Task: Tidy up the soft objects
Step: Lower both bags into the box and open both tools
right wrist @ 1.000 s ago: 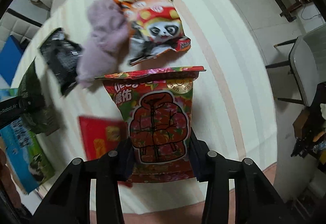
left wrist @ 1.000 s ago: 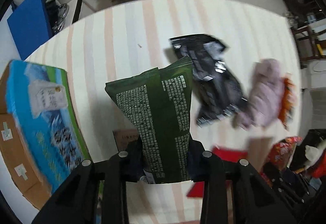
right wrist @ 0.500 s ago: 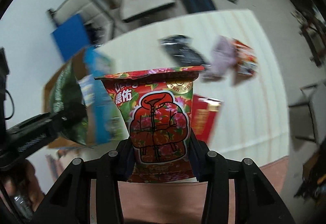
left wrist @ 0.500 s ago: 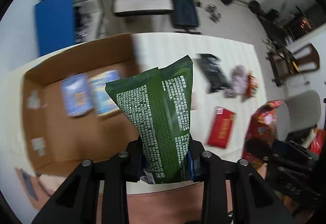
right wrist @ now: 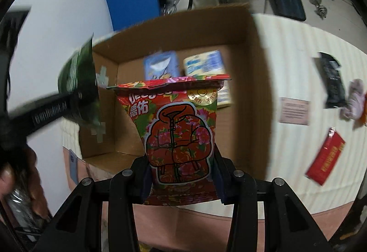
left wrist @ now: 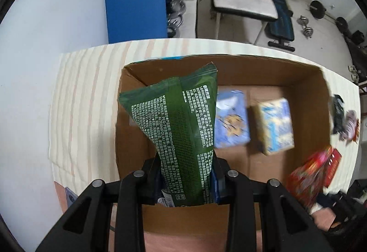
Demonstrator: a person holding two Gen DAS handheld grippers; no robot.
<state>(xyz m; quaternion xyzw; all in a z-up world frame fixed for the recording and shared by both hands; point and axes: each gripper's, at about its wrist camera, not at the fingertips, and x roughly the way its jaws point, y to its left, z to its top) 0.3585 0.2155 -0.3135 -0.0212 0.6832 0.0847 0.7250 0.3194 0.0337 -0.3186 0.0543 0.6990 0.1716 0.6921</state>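
Observation:
My left gripper [left wrist: 187,179] is shut on a green packet [left wrist: 181,128] and holds it upright over the near left part of an open cardboard box [left wrist: 305,91]. My right gripper [right wrist: 182,177] is shut on a red flowered packet [right wrist: 181,137] and holds it above the box's near wall [right wrist: 257,91]. The green packet also shows at the left of the right wrist view [right wrist: 79,89]. Two blue packs [left wrist: 231,121] lie on the box floor.
On the striped tablecloth [right wrist: 298,50] to the right of the box lie a black packet [right wrist: 332,82], a lilac soft thing [right wrist: 354,100], a red flat pack [right wrist: 325,160] and a pink card [right wrist: 294,111]. A blue panel [left wrist: 135,2], a chair and dumbbells stand beyond the table.
Both grippers swung left from the loose packets to the cardboard box, each still holding its packet. The box now fills the middle of both views.

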